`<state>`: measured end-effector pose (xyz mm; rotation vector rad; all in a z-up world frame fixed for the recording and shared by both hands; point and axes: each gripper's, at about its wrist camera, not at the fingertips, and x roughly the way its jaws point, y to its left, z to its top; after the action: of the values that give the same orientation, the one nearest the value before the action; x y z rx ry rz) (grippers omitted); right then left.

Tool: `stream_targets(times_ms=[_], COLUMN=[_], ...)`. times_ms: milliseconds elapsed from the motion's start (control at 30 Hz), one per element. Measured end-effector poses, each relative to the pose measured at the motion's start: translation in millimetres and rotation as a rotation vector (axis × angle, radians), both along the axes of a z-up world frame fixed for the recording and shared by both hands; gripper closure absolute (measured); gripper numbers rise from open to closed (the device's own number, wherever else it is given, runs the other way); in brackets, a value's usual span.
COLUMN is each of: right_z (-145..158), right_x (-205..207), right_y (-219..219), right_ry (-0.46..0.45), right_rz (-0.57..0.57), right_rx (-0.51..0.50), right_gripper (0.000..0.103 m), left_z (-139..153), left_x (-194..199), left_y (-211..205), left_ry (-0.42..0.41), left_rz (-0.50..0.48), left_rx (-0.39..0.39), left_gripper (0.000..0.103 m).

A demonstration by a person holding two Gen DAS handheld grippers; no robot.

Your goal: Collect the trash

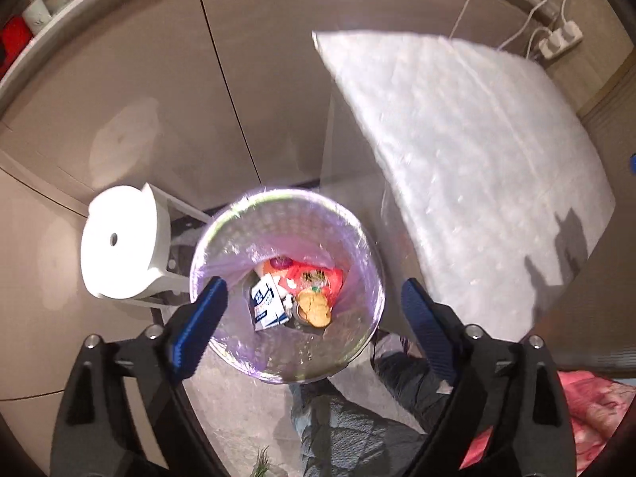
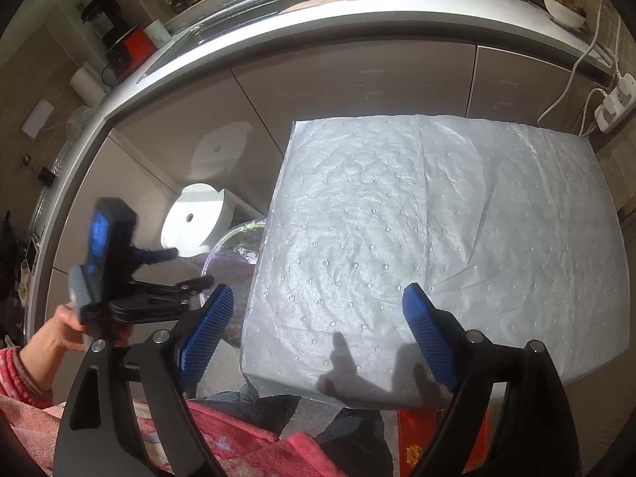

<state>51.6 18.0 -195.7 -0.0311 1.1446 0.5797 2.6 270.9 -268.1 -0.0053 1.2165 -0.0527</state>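
Observation:
A round trash bin [image 1: 357,230] lined with a pale purple bag stands on the floor directly below my left gripper [image 1: 314,284]. That gripper is open with nothing between its blue pads. Inside the bin lie a blue-and-white carton [image 1: 268,302], a red wrapper [image 1: 314,274] and round biscuits [image 1: 314,306]. My right gripper [image 2: 318,290] is open and empty above the white dimpled sheet on the table [image 2: 417,218]. In the right wrist view, a hand [image 2: 59,326] holds the blurred left gripper [image 2: 187,268] at the left, over the bin's rim [image 2: 234,246].
A white round stool [image 1: 119,238] stands left of the bin, against beige cabinet doors [image 1: 258,59]. The covered table [image 1: 457,139] is to the right of the bin. A power strip [image 1: 560,39] hangs at the far right. A red box [image 2: 421,437] lies below the table. Grey-trousered legs [image 1: 346,429] are near the bin.

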Motion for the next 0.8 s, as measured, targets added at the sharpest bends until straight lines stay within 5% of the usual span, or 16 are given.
stream_targets(times_ms=[133, 333, 800], right_z=[-12, -12, 128], right_x=[7, 13, -45], right_y=[-10, -26, -40], right_ry=[-0.024, -0.039, -0.43], right_rz=[0.049, 0.117, -0.023], right_rx=[-0.014, -0.007, 0.021], right_gripper=[0.012, 0.012, 0.009], left_z=[55, 97, 238], left_x=[-10, -6, -38], left_y=[-30, -68, -124], left_ry=[-0.076, -0.114, -0.487], left_rz=[0.073, 0.151, 0.077], left_rx=[0.033, 0.041, 0.031], left_gripper=[0.008, 0.008, 0.008])
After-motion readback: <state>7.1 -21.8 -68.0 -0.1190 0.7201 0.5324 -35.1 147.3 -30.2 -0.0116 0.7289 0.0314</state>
